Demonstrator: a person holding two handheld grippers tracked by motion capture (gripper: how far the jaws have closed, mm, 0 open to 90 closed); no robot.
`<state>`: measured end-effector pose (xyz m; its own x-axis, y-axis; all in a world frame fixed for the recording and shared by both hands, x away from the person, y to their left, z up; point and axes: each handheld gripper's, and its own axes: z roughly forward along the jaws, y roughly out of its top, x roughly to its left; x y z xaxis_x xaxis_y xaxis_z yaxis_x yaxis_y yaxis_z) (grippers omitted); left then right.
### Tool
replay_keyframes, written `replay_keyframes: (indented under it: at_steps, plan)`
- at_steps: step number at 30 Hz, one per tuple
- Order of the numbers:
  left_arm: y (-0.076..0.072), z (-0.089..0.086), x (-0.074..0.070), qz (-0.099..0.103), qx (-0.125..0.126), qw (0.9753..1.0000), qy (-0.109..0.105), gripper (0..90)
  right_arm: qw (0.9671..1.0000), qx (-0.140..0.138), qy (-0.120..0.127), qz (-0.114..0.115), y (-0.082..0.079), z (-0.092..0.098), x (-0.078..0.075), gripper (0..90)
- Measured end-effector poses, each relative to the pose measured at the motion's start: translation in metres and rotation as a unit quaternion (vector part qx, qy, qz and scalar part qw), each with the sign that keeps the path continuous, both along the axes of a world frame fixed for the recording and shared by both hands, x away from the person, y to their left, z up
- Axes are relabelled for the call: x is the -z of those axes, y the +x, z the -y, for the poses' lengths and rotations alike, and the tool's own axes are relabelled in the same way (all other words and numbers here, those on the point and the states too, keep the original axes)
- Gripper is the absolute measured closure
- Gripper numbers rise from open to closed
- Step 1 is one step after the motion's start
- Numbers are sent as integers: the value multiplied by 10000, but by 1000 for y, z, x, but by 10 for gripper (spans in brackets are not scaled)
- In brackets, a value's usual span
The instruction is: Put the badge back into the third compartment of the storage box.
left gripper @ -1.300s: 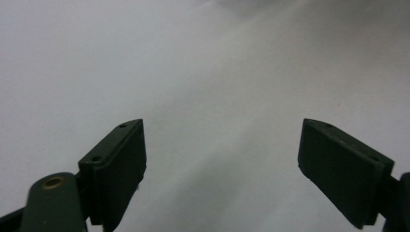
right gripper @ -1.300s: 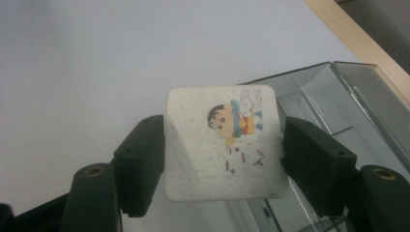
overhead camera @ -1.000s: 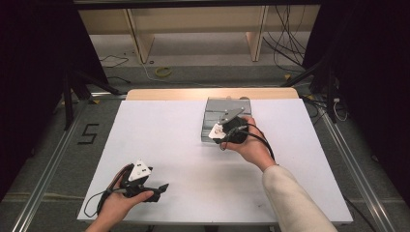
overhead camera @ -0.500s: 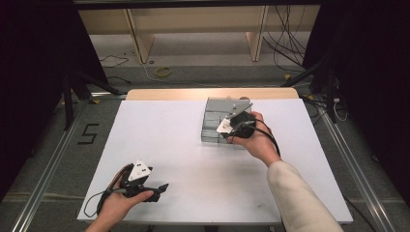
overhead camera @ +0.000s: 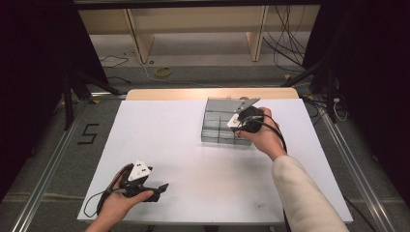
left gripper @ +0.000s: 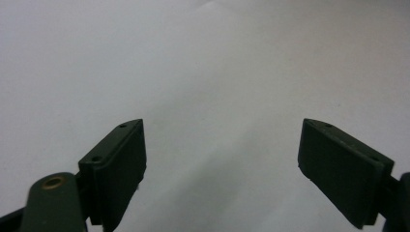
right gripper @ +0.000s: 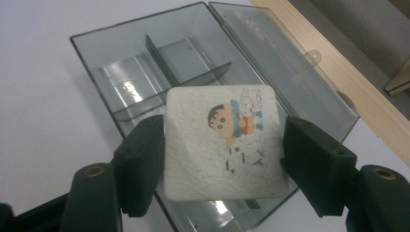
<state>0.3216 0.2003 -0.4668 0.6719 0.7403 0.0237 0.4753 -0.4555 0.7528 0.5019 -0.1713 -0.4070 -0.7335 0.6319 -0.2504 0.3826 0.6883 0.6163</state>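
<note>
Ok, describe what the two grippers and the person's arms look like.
Both are black handheld tools. The left gripper and the right gripper each have two flat black jaws, a pale three-cornered plate on top and a trailing black cable. A cream sleeve covers the right arm.

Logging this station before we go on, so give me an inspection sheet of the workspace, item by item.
Surface: white table, bare around the left gripper.
Job's things: clear divided box, lid open; square white coaster with a cartoon print.
Clutter: nothing seen.
Grippers: right gripper clamps the coaster over the box; left gripper open, nothing between its jaws.
Cables: one trails from each gripper; more lie on the floor beyond the table.
Surroundings: wooden frame, dark curtains.
</note>
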Motion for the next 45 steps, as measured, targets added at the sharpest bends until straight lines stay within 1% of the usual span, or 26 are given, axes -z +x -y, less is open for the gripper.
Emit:
replay_keyframes:
  at_steps: [3,4,5,6,11,12,13,16,17,22,28,33,35,37,40,41,43,44,45]
  plan:
    - [0,0,0,-6,-6,10000,-5,169,9999,115,-83,-33,3,5,2,340]
    - [0,0,0,-5,-6,10000,-3,169,9998,125,-145,-39,5,8,3,340]
    - [0,0,0,-2,-21,10000,-25,169,9998,125,-145,-39,5,8,3,340]
    - [0,0,0,-6,-5,10000,-2,169,9997,161,-146,-62,6,9,4,340]
    - [0,0,0,8,-16,10000,-25,169,9994,228,-248,-117,10,12,6,340]
    - [0,0,0,2,-14,10000,-17,169,9993,266,-227,-152,10,12,7,340]
    - [0,0,0,-2,-5,10000,1,169,9992,264,-247,-141,12,12,7,340]
    - [0,0,1,-2,-19,10000,-20,169,9989,365,-255,-177,14,12,8,340]
    - [0,0,1,-1,-18,10000,-21,169,9988,327,-292,-196,16,12,8,340]
    - [0,0,0,2,-19,10000,-19,169,9982,427,-292,-292,21,12,12,339]
    - [0,0,0,5,-14,10000,-21,169,9979,465,-297,-349,27,11,16,340]
    - [0,0,0,7,-17,10000,-17,169,9973,495,-302,-446,32,9,20,339]
    - [0,0,0,7,-16,10000,-19,169,9972,517,-292,-449,33,9,20,338]
    - [0,0,0,4,-15,10000,-19,169,9973,600,-180,-376,35,10,19,337]
    - [0,0,0,9,-14,10000,-19,169,9971,700,-89,-283,35,10,17,332]
    - [0,0,0,8,-15,10000,-17,169,9971,701,-59,-276,35,10,17,337]
    - [0,0,0,10,-6,10000,-8,169,9974,681,-75,-244,34,10,15,393]
    - [0,0,0,10,-11,10000,-15,169,9976,649,-59,-232,32,10,14,486]
    - [0,0,0,13,-14,10000,-20,169,9979,598,-47,-233,31,10,14,554]
